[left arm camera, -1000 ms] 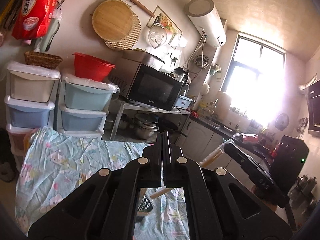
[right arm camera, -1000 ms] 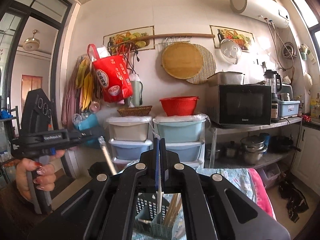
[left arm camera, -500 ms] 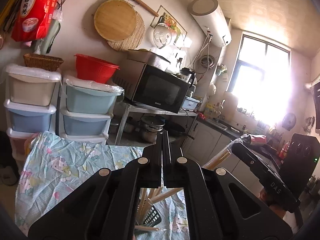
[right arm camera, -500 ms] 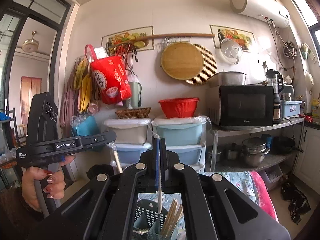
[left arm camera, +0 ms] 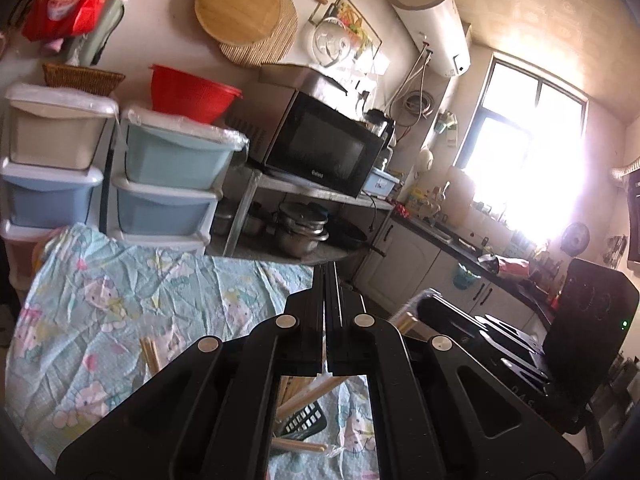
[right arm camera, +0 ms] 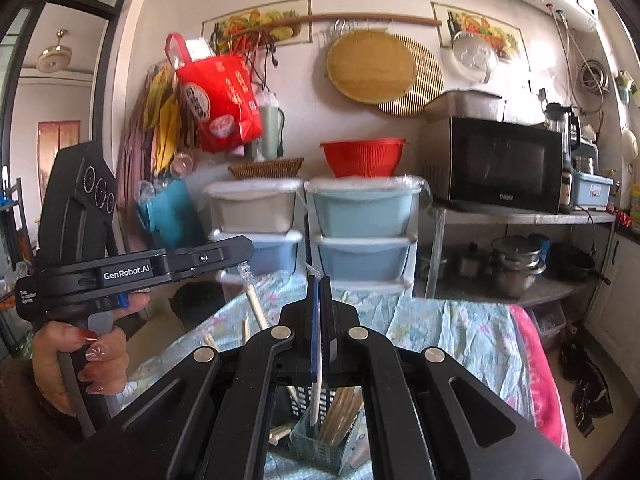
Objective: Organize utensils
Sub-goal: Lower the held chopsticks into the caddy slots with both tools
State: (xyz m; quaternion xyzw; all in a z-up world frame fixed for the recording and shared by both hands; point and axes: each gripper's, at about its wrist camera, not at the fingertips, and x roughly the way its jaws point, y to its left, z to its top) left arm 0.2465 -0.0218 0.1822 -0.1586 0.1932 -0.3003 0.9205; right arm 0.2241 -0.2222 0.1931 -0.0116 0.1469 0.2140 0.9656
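Observation:
My right gripper [right arm camera: 320,280] is shut on a plastic-wrapped chopstick [right arm camera: 316,396] that hangs down over a dark utensil basket [right arm camera: 316,436] holding several chopsticks. My left gripper [left arm camera: 329,270] is shut; in the right wrist view [right arm camera: 244,258] it pinches the wrapper end of a wooden chopstick [right arm camera: 256,308] slanting down toward the table. The basket [left arm camera: 304,420] and loose chopsticks [left arm camera: 150,354] also show below my left fingers. The right gripper body [left arm camera: 480,344] appears at the left wrist view's right.
A table with a light blue cartoon cloth [left arm camera: 120,304] carries the basket. Behind stand stacked plastic drawers [right arm camera: 360,236], a red bowl [right arm camera: 364,158], a microwave [right arm camera: 496,164] on a metal shelf with pots below. A kitchen counter and bright window [left arm camera: 520,152] lie right.
Both grippers have tilted down and moved closer to the table. The left gripper with its chopstick has moved nearer the basket; the right chopstick now hangs lower over the basket.

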